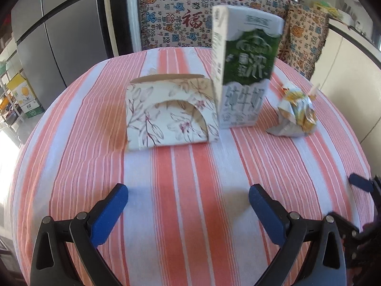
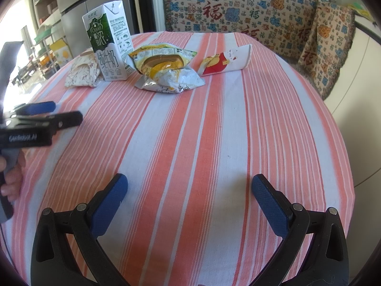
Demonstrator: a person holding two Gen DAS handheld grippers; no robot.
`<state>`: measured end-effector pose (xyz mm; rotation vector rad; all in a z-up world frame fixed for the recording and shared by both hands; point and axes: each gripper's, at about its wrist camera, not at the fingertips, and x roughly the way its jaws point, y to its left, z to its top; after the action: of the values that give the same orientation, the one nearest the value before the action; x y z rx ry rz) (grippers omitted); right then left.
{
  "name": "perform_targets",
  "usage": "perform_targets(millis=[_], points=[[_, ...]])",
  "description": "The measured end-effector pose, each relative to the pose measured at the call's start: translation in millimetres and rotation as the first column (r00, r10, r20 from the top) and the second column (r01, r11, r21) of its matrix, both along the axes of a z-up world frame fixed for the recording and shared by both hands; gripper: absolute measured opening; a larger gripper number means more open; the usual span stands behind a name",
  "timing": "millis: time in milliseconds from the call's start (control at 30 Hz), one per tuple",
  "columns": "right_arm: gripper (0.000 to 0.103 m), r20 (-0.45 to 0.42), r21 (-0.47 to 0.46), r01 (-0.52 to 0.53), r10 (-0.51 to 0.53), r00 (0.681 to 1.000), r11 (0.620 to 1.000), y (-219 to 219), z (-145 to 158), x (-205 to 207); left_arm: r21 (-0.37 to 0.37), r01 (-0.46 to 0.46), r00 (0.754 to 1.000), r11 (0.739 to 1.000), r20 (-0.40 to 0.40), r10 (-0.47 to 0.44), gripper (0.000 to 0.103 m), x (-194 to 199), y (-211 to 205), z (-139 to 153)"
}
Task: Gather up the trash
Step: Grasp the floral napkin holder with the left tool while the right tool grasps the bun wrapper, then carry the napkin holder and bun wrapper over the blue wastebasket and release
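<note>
A green and white milk carton [image 1: 245, 71] [image 2: 108, 43] stands upright on the striped tablecloth. Touching its left side lies a floral cardboard box [image 1: 171, 112] [image 2: 82, 72] with an arched cut-out. Right of the carton sits a crumpled yellow and silver snack wrapper [image 1: 296, 113] [image 2: 164, 71]. Farther right, only in the right wrist view, lies a flattened paper cup [image 2: 226, 63] with a red cartoon print. My left gripper [image 1: 188, 211] is open, well short of the box and carton, holding nothing. My right gripper [image 2: 189, 202] is open over bare cloth, far from the trash.
The round table [image 2: 214, 131] wears an orange and white striped cloth. A patterned throw covers a sofa [image 2: 250, 12] behind it. A grey fridge [image 1: 54, 35] and shelves stand at the left. The left gripper body [image 2: 28, 128] and a hand show at the right view's left edge.
</note>
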<state>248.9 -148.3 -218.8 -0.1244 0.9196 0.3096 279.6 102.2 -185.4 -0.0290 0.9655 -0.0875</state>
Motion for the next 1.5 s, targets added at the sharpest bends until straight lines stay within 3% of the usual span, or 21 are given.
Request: perform_targets(millis=[200, 300, 333, 533, 800, 967, 1067, 1133, 1200, 1333, 1500], points=[[0.103, 0.000, 0.000, -0.001, 0.001, 1.000, 1.000, 0, 0, 0, 0.059, -0.021, 1.000, 0.998, -0.003, 0.021, 0.103, 47, 0, 0], [0.103, 0.000, 0.001, -0.002, 0.002, 1.000, 1.000, -1, 0, 0, 0.049, -0.025, 0.999, 0.998, 0.026, 0.024, 0.101, 55, 6, 3], [0.103, 0.000, 0.001, -0.002, 0.002, 1.000, 1.000, -1, 0, 0, 0.035, -0.024, 0.999, 0.999, 0.046, 0.023, 0.086, 53, 9, 5], [0.103, -0.001, 0.001, -0.003, 0.003, 1.000, 1.000, -1, 0, 0, 0.011, -0.022, 0.996, 1.000, 0.090, 0.021, 0.084, 11, 23, 15], [0.103, -0.009, 0.003, -0.020, 0.020, 1.000, 1.000, 2, 1, 10, -0.005, 0.004, 0.999, 1.000, 0.033, -0.004, 0.084, -67, 29, 10], [0.101, -0.010, 0.060, -0.049, 0.050, 0.999, 0.997, 23, 10, 57, 0.009, 0.005, 0.999, 1.000, 0.034, -0.005, 0.084, -77, 25, 10], [0.099, 0.035, 0.088, -0.054, 0.051, 0.998, 0.995, 39, 24, 77, 0.022, 0.003, 0.999, 1.000, 0.032, -0.004, 0.084, -73, 23, 8], [0.092, 0.068, 0.069, -0.071, 0.066, 0.995, 0.995, 52, 30, 84, 0.034, 0.003, 1.000, 0.999, 0.030, -0.004, 0.084, -72, 22, 8], [0.047, 0.068, 0.040, -0.062, 0.059, 0.996, 0.997, 57, 32, 87, 0.032, 0.003, 1.000, 0.999, 0.031, -0.004, 0.084, -73, 23, 7], [0.033, 0.055, 0.131, -0.068, 0.061, 0.997, 0.989, 40, 43, 68, 0.015, 0.002, 0.999, 1.000, 0.034, -0.003, 0.084, -77, 28, 6], [0.032, 0.059, 0.164, -0.116, 0.108, 0.992, 0.980, 8, 61, 18, 0.008, 0.031, 0.997, 0.999, 0.068, -0.032, 0.084, -87, 21, 12]])
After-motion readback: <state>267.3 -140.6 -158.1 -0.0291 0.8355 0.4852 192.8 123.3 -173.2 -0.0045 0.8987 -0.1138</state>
